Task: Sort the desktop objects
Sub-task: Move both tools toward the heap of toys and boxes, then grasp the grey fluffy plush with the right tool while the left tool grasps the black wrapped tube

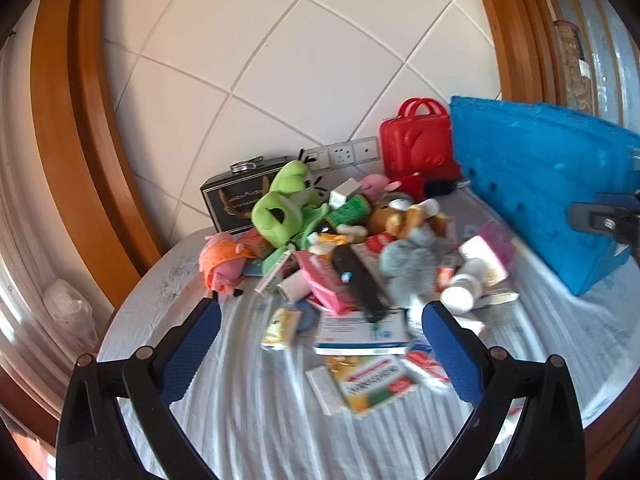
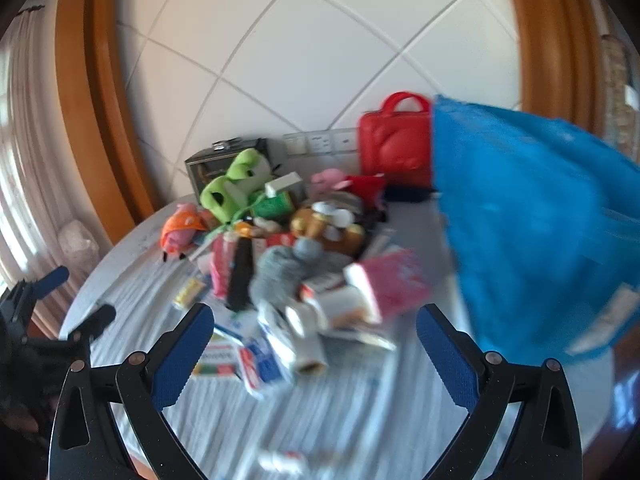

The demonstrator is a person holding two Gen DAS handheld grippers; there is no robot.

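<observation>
Hovering above a round table with a white wrinkled cloth point(image 1: 248, 412), left gripper point(image 1: 320, 344) and right gripper point(image 2: 314, 346) both hang spread wide, nothing between the blue pads. Mixed heap sits mid-table: grey plush toy point(image 1: 408, 268), green plush toy point(image 1: 280, 208), flat cardboard medicine boxes point(image 1: 360, 332), black stick-shaped item point(image 1: 358, 284). Blue plastic crate point(image 1: 536, 188) stands just right of the heap. Judgement: plush is soft and light, so pinch the body; boxes are stiff and crushable, so grip the long edges.
</observation>
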